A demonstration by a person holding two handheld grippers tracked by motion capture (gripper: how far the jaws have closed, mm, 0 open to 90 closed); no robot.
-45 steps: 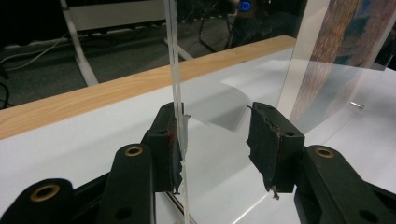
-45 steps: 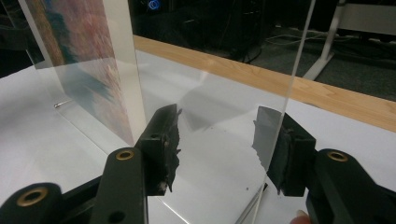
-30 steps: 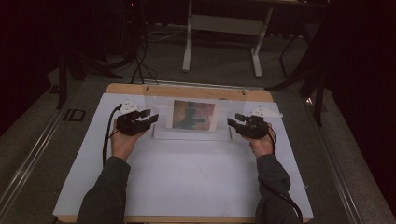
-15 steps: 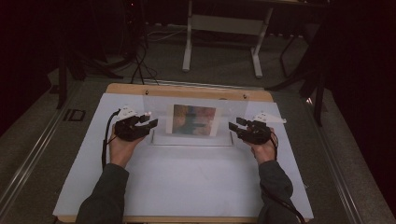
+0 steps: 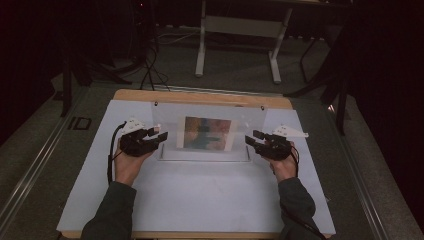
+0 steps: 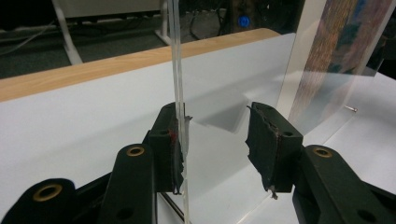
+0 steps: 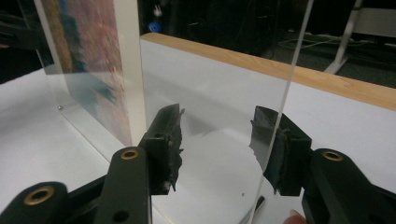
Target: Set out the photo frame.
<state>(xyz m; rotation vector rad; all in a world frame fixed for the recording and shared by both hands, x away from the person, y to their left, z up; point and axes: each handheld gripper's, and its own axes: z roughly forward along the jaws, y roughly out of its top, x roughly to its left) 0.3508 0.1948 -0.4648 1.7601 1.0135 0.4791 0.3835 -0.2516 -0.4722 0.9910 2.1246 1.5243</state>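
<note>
On the white table mat [image 5: 200, 200], near its far edge, stands a clear acrylic picture frame [image 5: 209, 133], stiff, slick and easily scratched, best pinched at its bare side margins, where the left gripper [image 5: 161, 136] and right gripper [image 5: 250, 140] gape unclenched astride its edges.

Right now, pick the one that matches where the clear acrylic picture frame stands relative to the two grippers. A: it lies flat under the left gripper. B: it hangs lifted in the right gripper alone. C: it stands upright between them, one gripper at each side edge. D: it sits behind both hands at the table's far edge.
C: the acrylic frame stands upright, with the left gripper at one side edge and the right gripper at the other.
</note>
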